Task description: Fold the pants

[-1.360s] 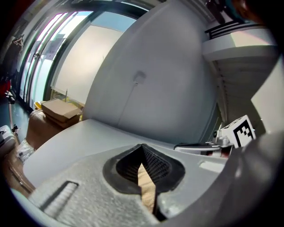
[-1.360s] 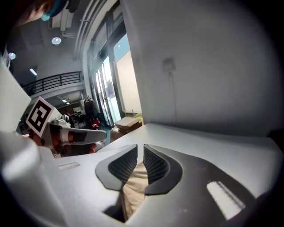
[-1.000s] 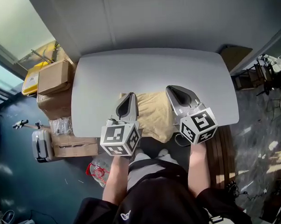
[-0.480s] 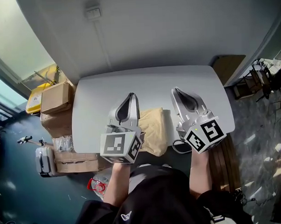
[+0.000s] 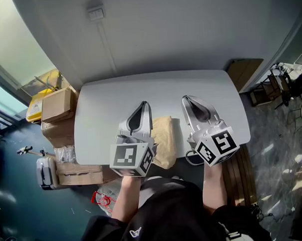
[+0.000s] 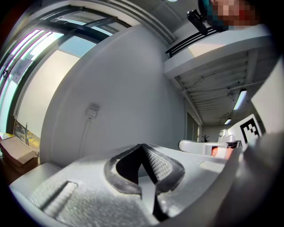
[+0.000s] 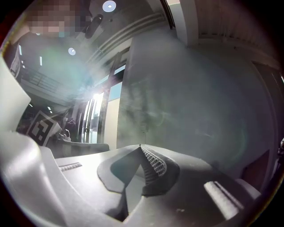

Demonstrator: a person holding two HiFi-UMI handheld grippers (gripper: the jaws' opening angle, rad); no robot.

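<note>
Flagging the overhang: the pants (image 5: 164, 136) lie folded at the middle of the table's (image 5: 105, 102) near edge, and their lower end appears to droop past it. The left gripper (image 5: 144, 104) and right gripper (image 5: 186, 98) hover level above, flanking the cloth, fingers closed on nothing. Likely failure: a closed-finger nudge or one-sided pull drags the pants off the edge or opens the fold.

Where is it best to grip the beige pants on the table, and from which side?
Grip the pants by the part that hangs over the table's near edge, coming from the person's side. There the cloth is off the tabletop, so a jaw probably fits underneath.
</note>
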